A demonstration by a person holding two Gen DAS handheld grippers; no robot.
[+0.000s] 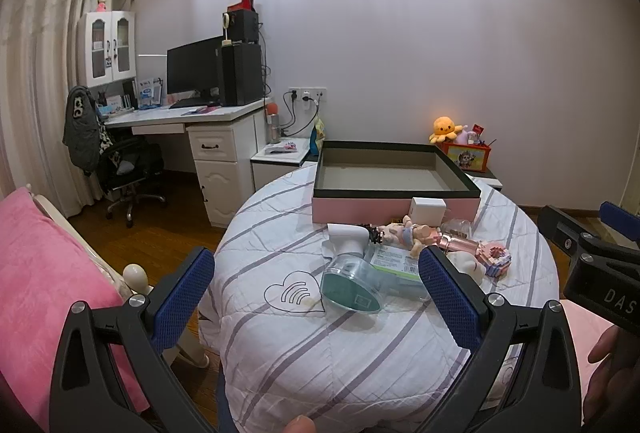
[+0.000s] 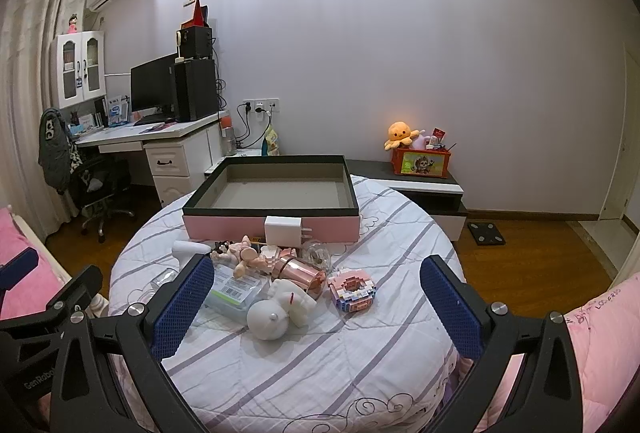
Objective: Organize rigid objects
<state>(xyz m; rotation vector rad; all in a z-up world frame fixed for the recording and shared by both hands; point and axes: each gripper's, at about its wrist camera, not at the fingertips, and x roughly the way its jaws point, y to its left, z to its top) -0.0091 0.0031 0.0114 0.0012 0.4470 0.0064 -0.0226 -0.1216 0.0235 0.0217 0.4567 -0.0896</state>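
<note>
Both claws hang wide open and empty above the near edge of the quilt-covered surface: the left claw faces a clear-handled device, the right claw a white figure. A doll, pink bottle, block model and charger cluster mid-surface, before the empty box at the far edge.

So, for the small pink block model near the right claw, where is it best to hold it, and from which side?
Grip the pink block model across its two flat side walls, coming down from above with the right claw. It lies flat and squarish, apart from the pile, with free quilt in front and to the right. Its studded top looks poor for a hold. The white figurine is close on its left.
</note>
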